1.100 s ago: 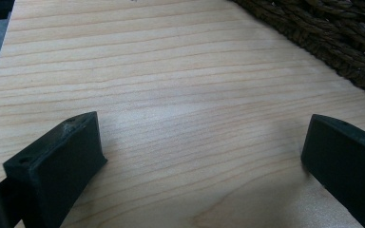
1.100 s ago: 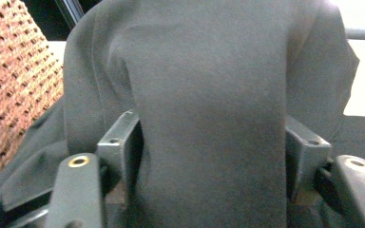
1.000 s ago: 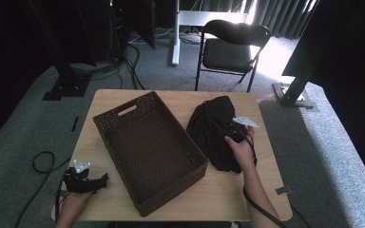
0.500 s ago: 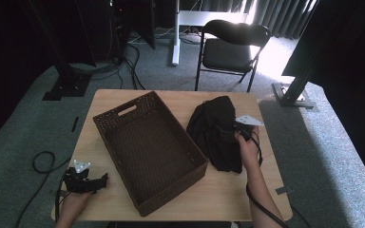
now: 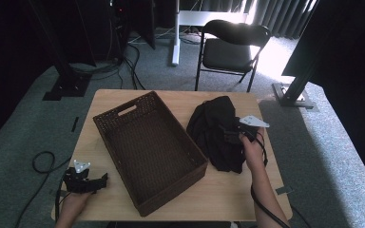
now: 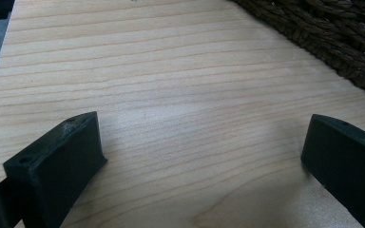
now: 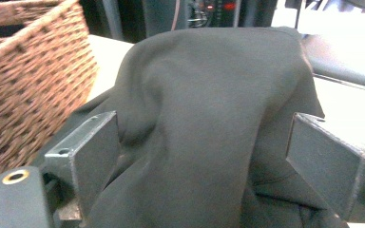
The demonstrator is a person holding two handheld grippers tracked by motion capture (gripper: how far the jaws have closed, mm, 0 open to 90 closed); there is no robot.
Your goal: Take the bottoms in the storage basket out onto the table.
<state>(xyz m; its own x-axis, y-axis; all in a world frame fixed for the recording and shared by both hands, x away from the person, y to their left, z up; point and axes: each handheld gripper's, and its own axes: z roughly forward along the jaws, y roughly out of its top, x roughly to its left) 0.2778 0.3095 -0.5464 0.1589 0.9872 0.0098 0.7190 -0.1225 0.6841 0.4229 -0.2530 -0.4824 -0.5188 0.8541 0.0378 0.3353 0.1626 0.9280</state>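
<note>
Black garment [image 5: 217, 133] is heaped near the table's [image 5: 228, 190] right edge, beside the basket [image 5: 147, 142]. Right gripper [image 7: 204, 156] jaws have just been opened wide, a cloth fold between them, unpinched. Soft, light, floppy: a bunched ridge should be pinched. Left gripper [image 6: 204, 156] is gaping, empty.

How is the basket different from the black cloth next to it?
The basket is brown, woven and stiff, with straight walls; the black cloth is soft, smooth and crumpled in a heap. The basket is bigger and open on top with nothing inside it. Both lie on the table.
</note>
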